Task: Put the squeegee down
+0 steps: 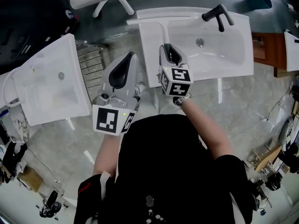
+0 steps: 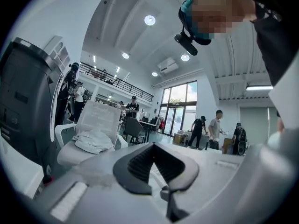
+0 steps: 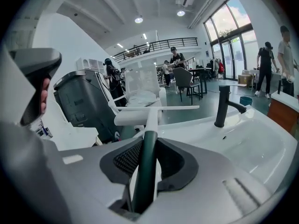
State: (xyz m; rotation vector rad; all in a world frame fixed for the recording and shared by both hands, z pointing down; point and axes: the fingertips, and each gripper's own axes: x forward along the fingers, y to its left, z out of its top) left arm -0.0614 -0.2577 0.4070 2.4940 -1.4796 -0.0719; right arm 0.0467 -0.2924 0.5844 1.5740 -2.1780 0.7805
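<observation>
Left gripper (image 1: 126,62): jaws apart, nothing in them, parked just left of the sink (image 1: 150,64). Right gripper (image 1: 171,52): clamped on the dark handle of the squeegee (image 1: 147,19), angled down toward the sink's left ledge. Blade is over the ledge's back corner, left of the faucet (image 1: 217,15); can't tell if it touches. Not done, I reckon: I need to rest it on the ledge, open, back off.

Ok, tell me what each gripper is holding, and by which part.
The right gripper grips the squeegee by its dark handle, with the white blade pointing away. The left gripper holds nothing; its jaws stand apart.
</observation>
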